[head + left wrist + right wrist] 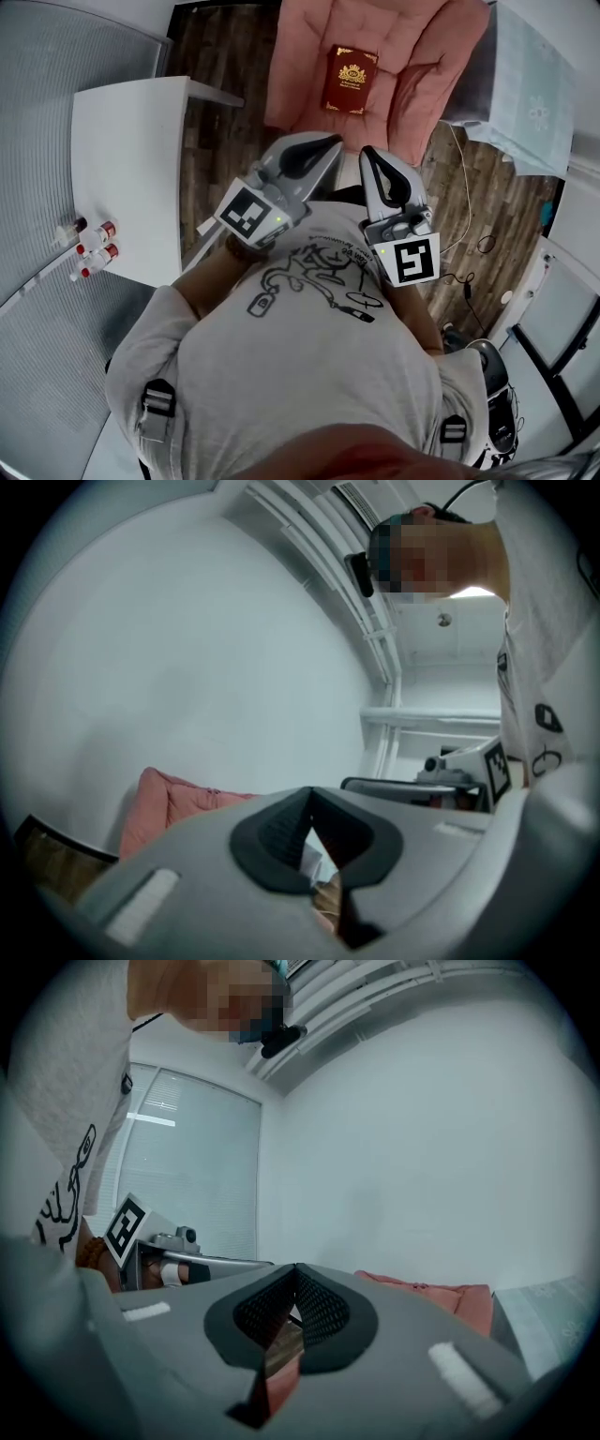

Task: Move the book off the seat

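Noting book [350,80] lying flat near the middle of the pink seat [422,56], cover up, long axis running away from the body (slightly tilted in the head view). Sitting straight ahead of left gripper [330,142] and right gripper [367,153], both well short of it, neither clearly nearer. Showing both pairs of jaws pressed fully together, gripping nothing. Seeing nothing standing between grippers and book. Marking white bench [131,131] with small bottles [94,246] off left, cables [469,253] trailing on floor [216,56] off right.
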The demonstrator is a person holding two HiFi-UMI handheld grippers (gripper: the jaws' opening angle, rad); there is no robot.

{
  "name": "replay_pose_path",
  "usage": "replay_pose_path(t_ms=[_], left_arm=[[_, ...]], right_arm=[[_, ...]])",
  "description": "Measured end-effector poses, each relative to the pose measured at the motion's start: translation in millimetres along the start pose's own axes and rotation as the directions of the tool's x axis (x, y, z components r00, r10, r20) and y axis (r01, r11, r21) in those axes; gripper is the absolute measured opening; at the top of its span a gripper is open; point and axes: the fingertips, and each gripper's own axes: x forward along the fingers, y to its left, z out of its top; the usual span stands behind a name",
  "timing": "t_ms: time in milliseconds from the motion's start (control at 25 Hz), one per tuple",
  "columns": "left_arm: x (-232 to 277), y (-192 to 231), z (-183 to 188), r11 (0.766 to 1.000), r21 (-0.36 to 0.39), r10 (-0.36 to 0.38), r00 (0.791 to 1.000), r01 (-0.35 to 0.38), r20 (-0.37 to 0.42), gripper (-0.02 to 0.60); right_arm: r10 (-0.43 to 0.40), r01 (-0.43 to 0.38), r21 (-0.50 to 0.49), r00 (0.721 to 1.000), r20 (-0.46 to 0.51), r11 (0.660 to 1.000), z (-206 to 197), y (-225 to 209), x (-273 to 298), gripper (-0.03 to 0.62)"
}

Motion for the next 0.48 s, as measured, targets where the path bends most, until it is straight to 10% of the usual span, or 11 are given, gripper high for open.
replay_pose_path(t_ms=[480], left_arm=[[44,24,-27,0.998,-0.023,0.049,0.997,-0.051,-0.055,0.002]], right_arm=[[-0.012,0.012,0.011,0.998,-0.056,1.0,-32,-53,5,0.005]])
